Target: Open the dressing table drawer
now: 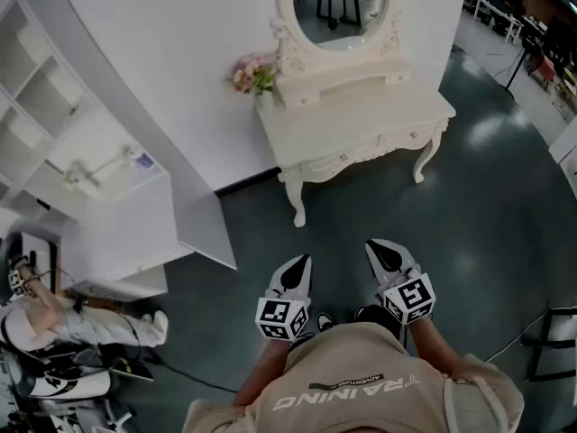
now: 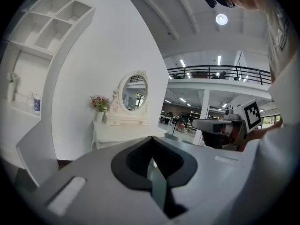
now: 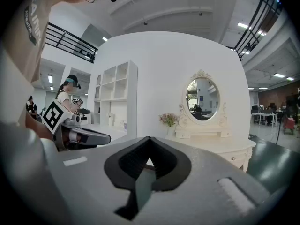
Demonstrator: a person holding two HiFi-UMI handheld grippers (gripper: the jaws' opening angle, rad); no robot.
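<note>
Cream bench (image 1: 361,120), pink flowers (image 1: 252,75), white wall (image 1: 180,52), dark teal floor (image 1: 487,206); left claw (image 1: 304,262) and right claw (image 1: 372,245) carry black-and-white square-patterned cubes (image 1: 281,318).

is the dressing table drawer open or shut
Shut: the drawer front sits flush with the dressing table front, with nothing pulled out.

Place: hall mock-up | cues: mezzanine railing (image 2: 215,71), desks (image 1: 491,12), freestanding wall (image 1: 180,79), dressing table (image 1: 361,120)

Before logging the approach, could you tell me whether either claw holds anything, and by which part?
Nothing is held: the left claw and right claw are both shut and empty, apart from the cream carved dressing table.
</note>
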